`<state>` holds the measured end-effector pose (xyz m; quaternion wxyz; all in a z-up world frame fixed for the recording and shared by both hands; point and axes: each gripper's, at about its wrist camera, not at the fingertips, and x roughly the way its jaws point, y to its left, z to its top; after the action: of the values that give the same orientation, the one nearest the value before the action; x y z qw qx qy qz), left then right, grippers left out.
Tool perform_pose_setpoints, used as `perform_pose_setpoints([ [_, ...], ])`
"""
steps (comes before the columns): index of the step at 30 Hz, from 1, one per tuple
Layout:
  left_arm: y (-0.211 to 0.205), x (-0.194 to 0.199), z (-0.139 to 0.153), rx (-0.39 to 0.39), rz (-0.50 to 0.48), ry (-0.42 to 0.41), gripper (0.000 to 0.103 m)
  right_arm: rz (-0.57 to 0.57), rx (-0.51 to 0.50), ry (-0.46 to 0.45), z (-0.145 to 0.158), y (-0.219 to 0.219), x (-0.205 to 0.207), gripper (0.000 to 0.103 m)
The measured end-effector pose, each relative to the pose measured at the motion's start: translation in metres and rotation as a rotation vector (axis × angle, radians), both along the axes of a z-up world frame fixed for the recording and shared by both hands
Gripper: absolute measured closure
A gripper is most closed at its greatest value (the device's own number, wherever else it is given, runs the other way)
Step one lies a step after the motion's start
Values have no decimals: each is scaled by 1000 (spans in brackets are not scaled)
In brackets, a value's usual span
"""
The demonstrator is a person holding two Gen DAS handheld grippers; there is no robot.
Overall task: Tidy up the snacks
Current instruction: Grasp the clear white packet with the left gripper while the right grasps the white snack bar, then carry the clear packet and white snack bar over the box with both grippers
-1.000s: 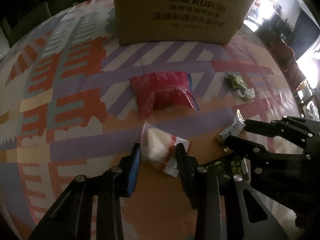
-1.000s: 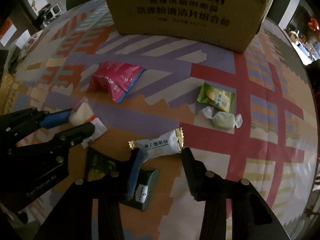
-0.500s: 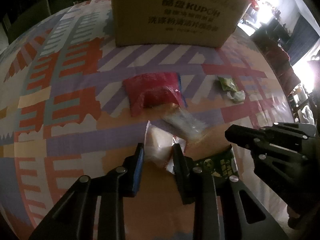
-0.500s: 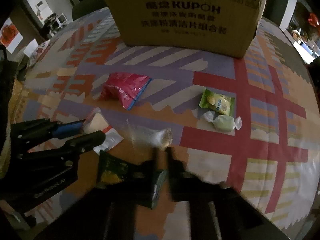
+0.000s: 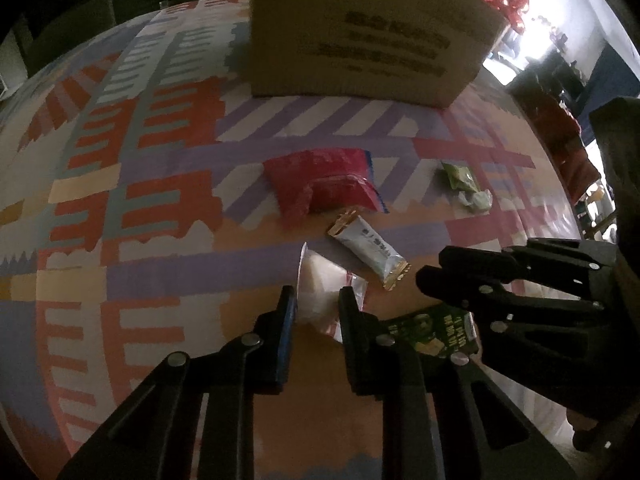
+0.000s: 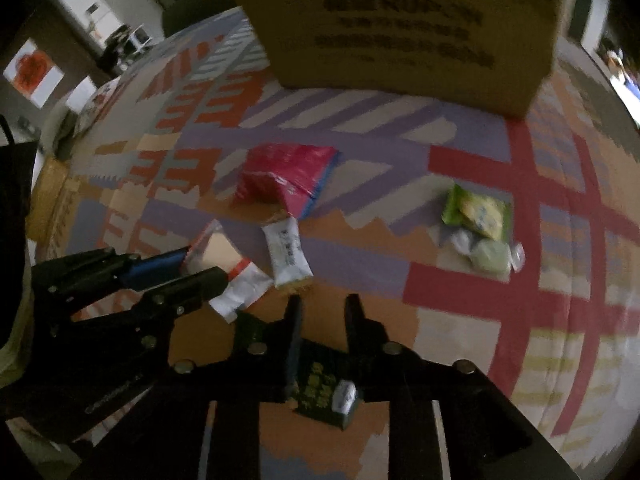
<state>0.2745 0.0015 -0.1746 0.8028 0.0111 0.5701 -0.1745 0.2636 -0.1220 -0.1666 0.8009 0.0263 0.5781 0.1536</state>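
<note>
You had barely begun: every snack still lay on the patterned tablecloth (image 5: 132, 208), none boxed. Your left gripper (image 5: 316, 304) had been closing and pinched the clear white packet (image 5: 320, 284). Your right gripper (image 6: 322, 308) was nearly pressed together, empty, over the dark green packet (image 6: 320, 388). What the cardboard box (image 5: 360, 40) held, you couldn't tell.

Little can be read. The cardboard box (image 5: 360, 40) at the far end of the surface carries several lines of dark print on its front, too blurred to make out in either view. The white snack bar (image 5: 370, 250), nearer than the box, bears small dark characters, too small to read. The dark green packet (image 6: 324, 390) (nearest of all) shows yellow lettering, also illegible.
</note>
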Motion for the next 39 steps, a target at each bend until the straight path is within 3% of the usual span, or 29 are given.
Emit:
perform_pose_setpoints([
  [3,8,0,1,-7,19,-2,83,35,8,0,0,8,5,80],
  [5,13,0,2,-17,32,0,83,50,-2,0,-1,14,11,75],
  [17,30,0,6,-37,89,-2,85,123,-94,-23,-11,41,26,75],
  [23,29,1,10,-40,87,-16,85,146,-105,-31,-10,42,24,84],
  [30,26,-1,20,-55,82,-38,86,121,-51,-61,10,34,11,84],
  [39,20,-1,61,-88,70,-137,86,46,-10,-160,53,16,1,84],
])
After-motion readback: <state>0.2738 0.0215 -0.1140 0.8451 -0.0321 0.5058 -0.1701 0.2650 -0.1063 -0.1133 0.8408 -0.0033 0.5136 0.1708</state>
